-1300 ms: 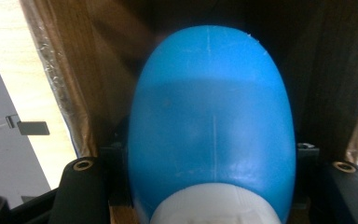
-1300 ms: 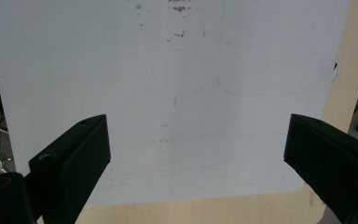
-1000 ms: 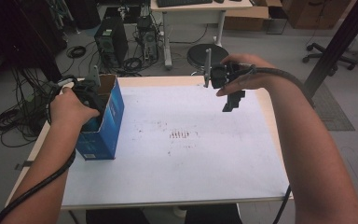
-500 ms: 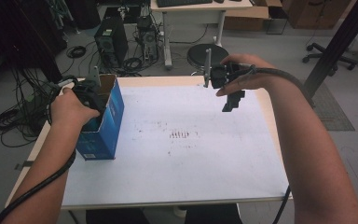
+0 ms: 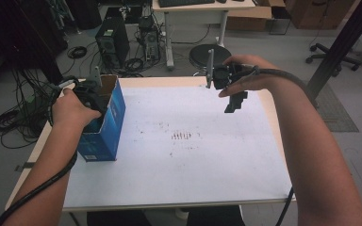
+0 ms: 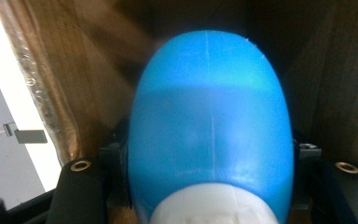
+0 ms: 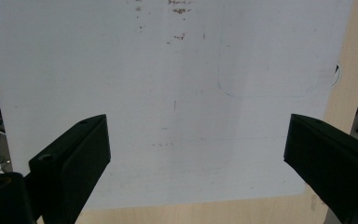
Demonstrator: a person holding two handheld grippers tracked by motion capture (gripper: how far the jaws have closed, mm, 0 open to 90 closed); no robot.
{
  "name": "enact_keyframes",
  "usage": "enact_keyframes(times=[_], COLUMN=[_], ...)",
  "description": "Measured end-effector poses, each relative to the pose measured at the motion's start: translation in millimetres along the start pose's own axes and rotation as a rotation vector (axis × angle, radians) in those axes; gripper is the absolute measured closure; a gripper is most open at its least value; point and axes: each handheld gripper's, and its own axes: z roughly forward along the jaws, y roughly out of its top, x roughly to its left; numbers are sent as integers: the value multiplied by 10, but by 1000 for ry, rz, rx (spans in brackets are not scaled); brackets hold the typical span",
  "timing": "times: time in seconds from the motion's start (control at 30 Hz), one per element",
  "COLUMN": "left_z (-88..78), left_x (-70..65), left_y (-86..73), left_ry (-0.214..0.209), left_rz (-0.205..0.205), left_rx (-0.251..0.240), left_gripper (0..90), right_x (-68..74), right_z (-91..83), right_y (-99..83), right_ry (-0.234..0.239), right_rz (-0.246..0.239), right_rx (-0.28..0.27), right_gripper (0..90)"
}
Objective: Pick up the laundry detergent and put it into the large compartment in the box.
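A tall blue carton with an open top stands near the table's left edge. My left gripper reaches down into it, with the hand over the opening. In the left gripper view a rounded blue bottle with a white cap sits between the jaws of the left gripper, ringed by the carton's brown inner walls. Those jaws have just been opening a little, and their pads still lie against the bottle's sides. My right gripper hangs over the far right of the table. Its jaws are open, with nothing between them.
A white sheet with brown stains at its middle covers the wooden table. On the floor beyond the far edge are a computer tower, a black stool and cable coils. A black post rises at the right.
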Motion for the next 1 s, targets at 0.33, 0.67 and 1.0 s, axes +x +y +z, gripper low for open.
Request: enact_keyframes(times=[0.33,0.67,1.0], left_z=[-30,-193,-399], left_x=[-26,-1,2], left_y=[-11,-76,-157], left_ry=[20,15,39], left_rz=[-9,-7,10], left_rx=[4,-16,-49], left_gripper=[312,299,232], right_x=[5,4,5], right_z=[4,-5,-12], right_y=[-38,-48,-35], right_ry=[1,-1,-3], right_rz=[6,5,-2], right_rx=[-2,-8,-12], right_gripper=[71,71,72])
